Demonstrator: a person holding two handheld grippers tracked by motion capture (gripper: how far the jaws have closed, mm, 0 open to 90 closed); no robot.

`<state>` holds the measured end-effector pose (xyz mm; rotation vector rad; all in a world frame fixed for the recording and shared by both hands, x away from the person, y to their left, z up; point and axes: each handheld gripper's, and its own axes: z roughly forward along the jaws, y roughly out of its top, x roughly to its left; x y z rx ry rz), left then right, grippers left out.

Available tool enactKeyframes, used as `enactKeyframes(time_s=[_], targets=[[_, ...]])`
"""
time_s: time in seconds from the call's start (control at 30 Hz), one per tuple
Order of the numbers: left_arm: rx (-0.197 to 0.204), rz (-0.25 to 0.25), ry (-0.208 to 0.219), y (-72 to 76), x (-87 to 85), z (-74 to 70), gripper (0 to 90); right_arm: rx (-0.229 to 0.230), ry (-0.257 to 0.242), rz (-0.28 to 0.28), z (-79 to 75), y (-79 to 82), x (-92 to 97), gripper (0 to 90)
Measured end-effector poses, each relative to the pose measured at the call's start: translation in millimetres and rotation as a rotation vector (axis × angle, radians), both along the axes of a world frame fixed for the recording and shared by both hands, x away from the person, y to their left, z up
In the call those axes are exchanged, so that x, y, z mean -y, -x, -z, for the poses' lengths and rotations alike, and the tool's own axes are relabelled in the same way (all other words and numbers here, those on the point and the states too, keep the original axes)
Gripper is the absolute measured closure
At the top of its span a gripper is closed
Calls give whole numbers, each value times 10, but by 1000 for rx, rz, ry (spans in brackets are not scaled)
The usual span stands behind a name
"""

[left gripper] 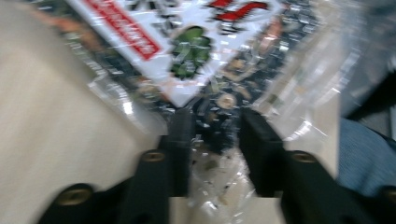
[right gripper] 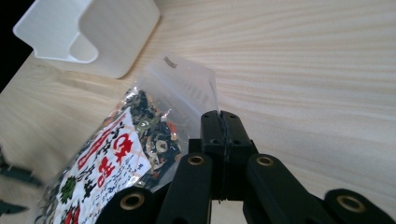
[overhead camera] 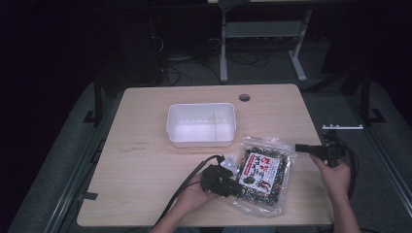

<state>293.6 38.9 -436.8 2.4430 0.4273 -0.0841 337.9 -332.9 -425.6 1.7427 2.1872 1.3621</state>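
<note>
Crinkly clear snack bag [overhead camera: 263,175] on pale woodgrain table [overhead camera: 145,170].

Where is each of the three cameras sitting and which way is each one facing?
High view: above the person's side, facing forward and down on the table; both forearms, left gripper, right gripper.
Left gripper view: on the left gripper, facing the bag; jaws apart astride its edge.
Right gripper view: on the right gripper, facing the bag and tub; jaws together.
Shared: the bag shows in all three views.
</note>
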Motion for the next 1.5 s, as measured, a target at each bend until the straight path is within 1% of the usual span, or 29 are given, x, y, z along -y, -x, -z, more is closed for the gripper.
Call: enactKeyframes(time_s=[0.03,0.07,0.1,0.17,0.2,0.23,0.27,0.3,0.33,0.43,0.5,0.53,0.57,0.63,0.73,0.77,0.83,0.87,0.9,0.93,1.0,1.03,1.1,1.17,1.23,1.27,1.3,1.37,1.5], targets=[[-6,-33,16,-24,-11,4,507,24,-2,-2,-68,67,11,895],[-6,-44,21,-39,-20,3,459,36,1,-2,-102,99,12,895],[-6,-44,21,-39,-20,3,417,49,8,-6,-136,126,12,896],[-35,-63,41,-82,-36,15,381,68,17,-12,-201,180,12,897],[-42,-70,42,-99,-37,23,349,81,14,-14,-230,204,13,897],[-42,-70,42,-99,-37,23,324,81,14,-14,-230,204,13,897],[-63,-84,52,-131,-40,52,301,105,11,-18,-289,256,17,897],[-63,-84,52,-131,-40,52,285,117,7,-19,-320,285,19,897],[-80,-99,61,-161,-51,75,269,128,3,-23,-348,311,22,897],[-101,-117,84,-195,-71,102,251,160,-9,-28,-444,396,28,897],[-138,-109,103,-219,-73,119,265,190,-12,-39,-508,448,20,897],[-150,-108,108,-231,-75,124,276,203,-10,-44,-540,472,8,898],[-153,-113,113,-238,-75,130,274,213,-2,-48,-573,495,-10,897],[-164,-118,125,-259,-80,137,270,232,24,-52,-633,537,-51,897],[-185,-127,141,-293,-89,148,252,258,28,-66,-722,580,-93,898],[-196,-126,153,-305,-90,154,249,266,27,-70,-750,593,-107,898],[-237,-115,181,-327,-89,165,248,280,23,-78,-795,611,-134,898],[-256,-104,188,-335,-87,168,265,288,17,-82,-810,618,-145,898],[-257,-97,190,-333,-81,170,287,296,11,-88,-822,622,-153,898],[-255,-91,189,-330,-72,174,289,298,0,-92,-832,627,-161,898],[-259,-81,200,-328,-62,183,327,306,-15,-102,-850,634,-182,898],[-261,-79,208,-331,-56,187,336,310,-15,-107,-860,637,-200,898],[-279,-73,233,-340,-57,190,359,316,-14,-119,-887,645,-240,898],[-282,-73,240,-342,-65,184,400,329,-10,-127,-917,654,-264,897],[-271,-62,272,-343,-114,141,484,342,-22,-131,-941,665,-268,897],[-271,-62,272,-343,-114,141,529,348,-33,-136,-949,669,-264,897],[-258,-45,287,-331,-140,109,566,352,-46,-140,-955,671,-258,897],[-252,-29,282,-318,-147,89,608,363,-55,-146,-957,674,-259,896],[-231,-10,275,-291,-148,61,681,367,-54,-151,-951,663,-278,895]])
